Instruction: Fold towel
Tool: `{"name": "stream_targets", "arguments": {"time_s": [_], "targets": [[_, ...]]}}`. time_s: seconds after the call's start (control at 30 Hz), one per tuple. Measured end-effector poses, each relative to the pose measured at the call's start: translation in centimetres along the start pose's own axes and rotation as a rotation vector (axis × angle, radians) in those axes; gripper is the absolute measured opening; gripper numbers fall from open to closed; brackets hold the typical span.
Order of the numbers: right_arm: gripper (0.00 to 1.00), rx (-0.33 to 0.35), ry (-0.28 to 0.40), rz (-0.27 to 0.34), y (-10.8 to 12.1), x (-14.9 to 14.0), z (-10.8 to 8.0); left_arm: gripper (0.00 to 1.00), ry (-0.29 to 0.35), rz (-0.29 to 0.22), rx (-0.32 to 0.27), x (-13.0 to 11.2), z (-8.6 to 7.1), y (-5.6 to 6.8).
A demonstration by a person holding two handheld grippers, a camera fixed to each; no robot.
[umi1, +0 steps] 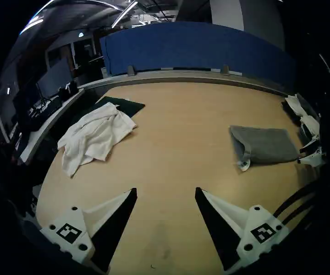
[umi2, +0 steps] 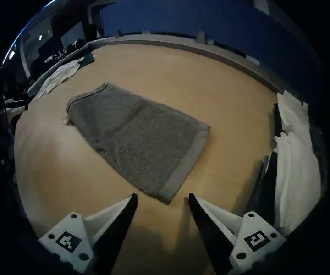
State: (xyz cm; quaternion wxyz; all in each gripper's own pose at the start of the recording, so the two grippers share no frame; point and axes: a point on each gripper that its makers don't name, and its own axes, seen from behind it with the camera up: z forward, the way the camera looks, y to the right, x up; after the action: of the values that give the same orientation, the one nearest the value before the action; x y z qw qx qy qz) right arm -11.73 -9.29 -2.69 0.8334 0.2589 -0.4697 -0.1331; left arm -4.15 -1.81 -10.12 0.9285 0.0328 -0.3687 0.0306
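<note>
left hand-held gripper (umi1: 165, 188): fingers spread apart, nothing between them, bare table (umi1: 188, 114) ahead of the tips.

right hand-held gripper (umi2: 162, 195): fingers likewise apart, gripping nothing. the near corner of the grey towel (umi2: 137, 137) lies just beyond the gap between its tips, not clamped.

grey towel: lies flat on the light wood table, folded into an oblong, set at a slant in the right gripper view, hemmed short edge nearest the gripper. in the left gripper view it sits to the right, mid-distance, with one pale corner turned up at its near left end.

white towel (umi1: 96, 135): crumpled in a loose heap on the left side of the table, well apart from the grey one. its far edge rests on a dark cloth (umi1: 130, 106), green perhaps; the light is poor there.

right edge of the table: a stack of white folded cloths (umi2: 298, 156), darker pieces just beside them.

far side: a blue partition (umi1: 188, 46) runs along the table's curved back edge.
</note>
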Motion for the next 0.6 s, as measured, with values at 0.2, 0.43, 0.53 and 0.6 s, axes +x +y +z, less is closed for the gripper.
{"name": "stream_targets", "arguments": {"time_s": [0.2, 0.43, 0.53, 0.6], "targets": [[0.86, -0.012, -0.002, -0.008, 0.0, -0.3, 0.5, 0.94, -0.003, -0.003, 0.011, -0.5, -0.3, -0.8], [0.62, -0.026, 0.001, -0.008, 0.4, -0.1, 0.6, 0.94, -0.002, -0.008, 0.011, -0.5, -0.4, -1.0], [0.5, -0.025, 0.0, -0.002, 0.5, -0.2, 0.7, 0.94, -0.002, -0.01, 0.011, -0.5, -0.5, -1.1], [0.39, -0.024, 0.0, 0.004, 0.5, -0.2, 0.8, 0.94, -0.002, -0.011, 0.013, -0.6, -0.6, -1.2]]}}
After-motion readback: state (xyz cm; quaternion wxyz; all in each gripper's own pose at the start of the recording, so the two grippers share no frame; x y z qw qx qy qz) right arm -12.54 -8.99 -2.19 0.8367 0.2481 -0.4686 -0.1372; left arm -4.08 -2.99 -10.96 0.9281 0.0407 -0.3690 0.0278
